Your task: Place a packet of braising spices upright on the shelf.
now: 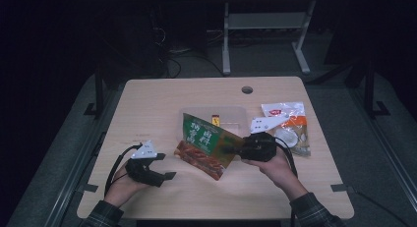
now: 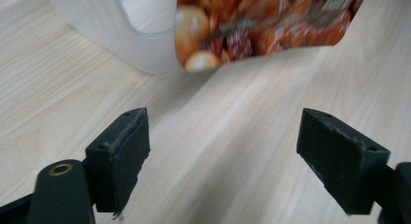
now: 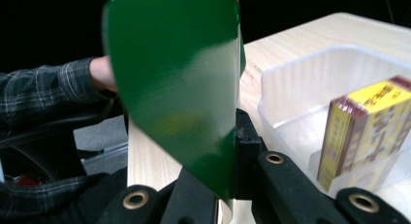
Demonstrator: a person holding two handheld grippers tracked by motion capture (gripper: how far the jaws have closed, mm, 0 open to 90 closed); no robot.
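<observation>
one pouch (image 1: 206, 146), light, floppy and slick, hangs just above the table (image 1: 147, 104) in front of the bin (image 1: 235, 114), pinched at its edge by the right gripper (image 1: 235, 149). the left gripper (image 1: 167, 167) stands apart, holding nothing. best grip it by the flat sealed edge.

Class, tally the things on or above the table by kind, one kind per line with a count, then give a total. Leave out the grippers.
Snack bags: 2, a green one and a white-and-orange one
Clear bins: 1
Yellow boxes: 1
Total: 4
</observation>
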